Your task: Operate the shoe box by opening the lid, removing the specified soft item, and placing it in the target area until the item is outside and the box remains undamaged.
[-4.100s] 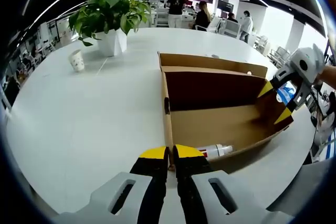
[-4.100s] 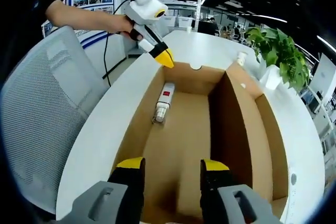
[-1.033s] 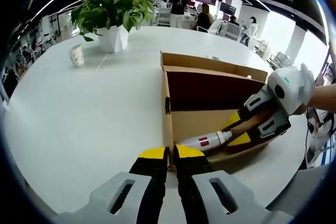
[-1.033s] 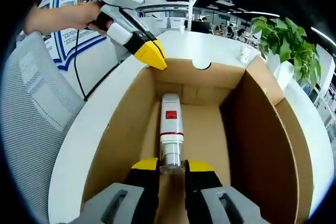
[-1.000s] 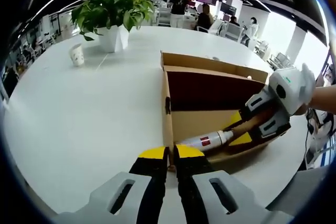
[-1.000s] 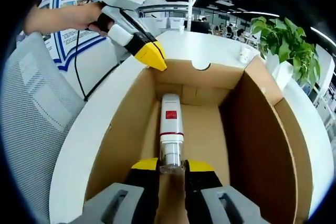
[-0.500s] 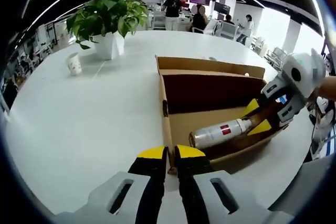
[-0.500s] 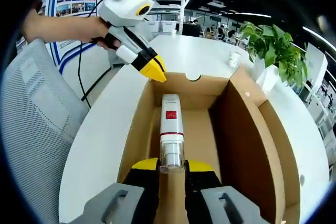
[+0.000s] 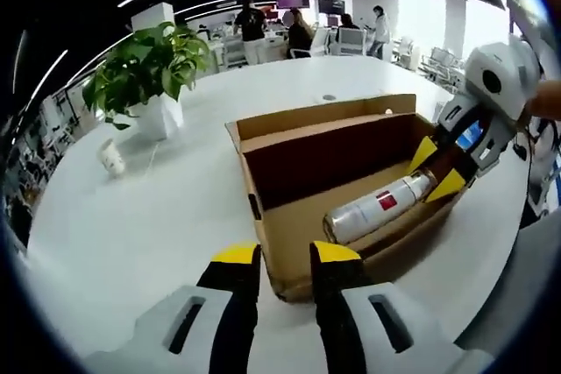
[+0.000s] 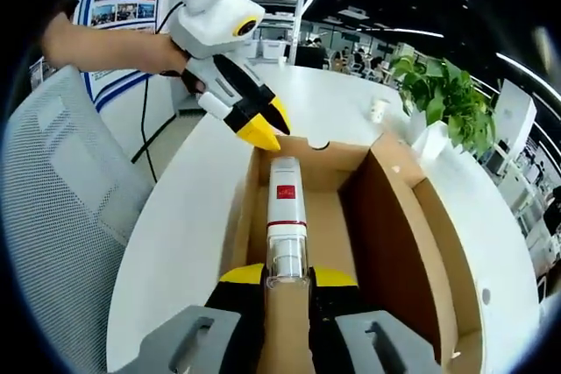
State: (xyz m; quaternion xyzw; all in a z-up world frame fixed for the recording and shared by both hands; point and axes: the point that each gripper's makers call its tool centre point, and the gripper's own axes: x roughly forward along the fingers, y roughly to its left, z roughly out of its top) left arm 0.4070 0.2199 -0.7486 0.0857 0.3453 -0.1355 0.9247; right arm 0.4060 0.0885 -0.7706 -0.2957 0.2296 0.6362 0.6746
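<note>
Right gripper view: tube (image 10: 285, 216) is clamped by its clear cap in the right gripper (image 10: 287, 278), raised over the open shoe box (image 10: 394, 216); left gripper (image 9: 287, 257) is parted at the wall; tube should be lifted level, clear of the rim.

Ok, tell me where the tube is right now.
The tube is clamped at its clear cap by the right gripper, held above the open cardboard box, pointing toward the left gripper.

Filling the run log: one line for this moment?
box: open | right gripper: shut on tube, above box floor | left gripper: open at box end
</note>
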